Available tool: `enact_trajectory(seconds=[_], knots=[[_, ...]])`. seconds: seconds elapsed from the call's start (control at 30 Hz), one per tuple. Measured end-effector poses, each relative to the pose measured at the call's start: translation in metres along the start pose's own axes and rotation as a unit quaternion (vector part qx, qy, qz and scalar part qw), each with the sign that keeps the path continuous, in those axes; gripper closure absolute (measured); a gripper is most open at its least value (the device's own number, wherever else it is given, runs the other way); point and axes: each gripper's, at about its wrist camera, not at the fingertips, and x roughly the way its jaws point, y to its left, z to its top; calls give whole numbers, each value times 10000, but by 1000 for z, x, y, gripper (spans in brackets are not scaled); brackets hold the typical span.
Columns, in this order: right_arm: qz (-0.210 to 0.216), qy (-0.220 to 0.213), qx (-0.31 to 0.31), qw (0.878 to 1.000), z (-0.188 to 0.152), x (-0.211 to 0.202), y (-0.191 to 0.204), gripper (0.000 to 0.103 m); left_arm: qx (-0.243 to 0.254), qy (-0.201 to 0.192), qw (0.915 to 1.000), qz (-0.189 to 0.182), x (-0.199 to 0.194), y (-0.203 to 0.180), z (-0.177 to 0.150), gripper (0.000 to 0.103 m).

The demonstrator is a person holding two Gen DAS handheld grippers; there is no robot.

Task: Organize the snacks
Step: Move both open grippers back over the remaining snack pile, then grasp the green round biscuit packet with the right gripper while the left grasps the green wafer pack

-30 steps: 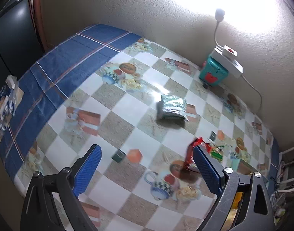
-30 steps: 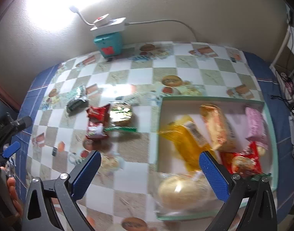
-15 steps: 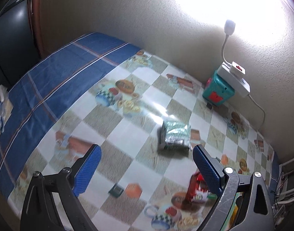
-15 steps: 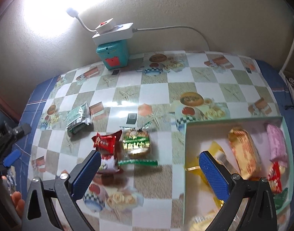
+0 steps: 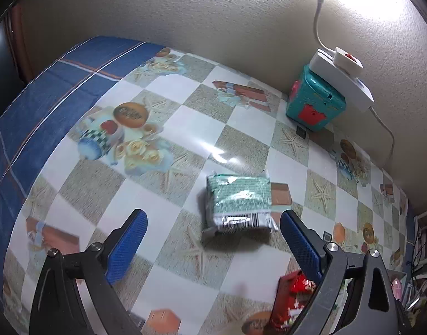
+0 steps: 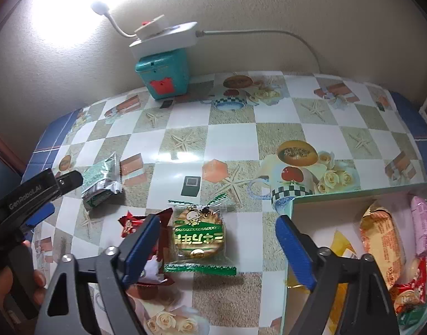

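A green-and-silver snack packet (image 5: 238, 203) lies on the checked tablecloth just ahead of my left gripper (image 5: 213, 220), which is open and hangs above it without touching. The same packet (image 6: 101, 184) shows in the right wrist view beside the left gripper (image 6: 59, 195). My right gripper (image 6: 219, 222) straddles a round cookie in a green wrapper (image 6: 198, 237). Its jaws are closing, with a gap left on both sides of the cookie. A red packet (image 6: 132, 223) lies by the left finger, partly hidden; it also shows in the left wrist view (image 5: 291, 301).
A pale green box (image 6: 294, 203) at the right holds several snacks, among them an orange bread packet (image 6: 381, 237) and a pink one (image 6: 422, 223). A teal box with a power strip and lamp (image 6: 163, 75) stands by the wall. A hand (image 6: 6, 282) holds the left gripper.
Both grippers came down and forward. The left closed in on the green-and-silver packet. The right moved left from over the box to the round cookie, and its jaws narrowed.
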Motion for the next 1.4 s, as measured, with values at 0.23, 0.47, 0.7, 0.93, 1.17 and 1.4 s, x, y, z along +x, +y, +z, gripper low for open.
enact_trajectory(seconds=[0.23,0.47,0.7,0.93,1.17,1.4], knots=[[34,156,-96,9998,-5,15,3,35,119,-10,9998,-151,15,-9,3,7],[-20,275,-157,9995,-11,24,5,37,134,50,9996,-256,31,-13,-2,10],[-37,352,-174,9992,-13,28,5,37,101,47,9994,-319,40,-9,-3,34],[-57,383,-241,9990,-12,27,6,37,280,156,9992,-248,36,-11,-5,44],[-26,459,-510,9976,-16,28,18,37,244,330,9989,-218,31,5,-6,44],[4,540,-548,9970,-18,32,20,37,212,384,9988,-218,29,11,-7,44]])
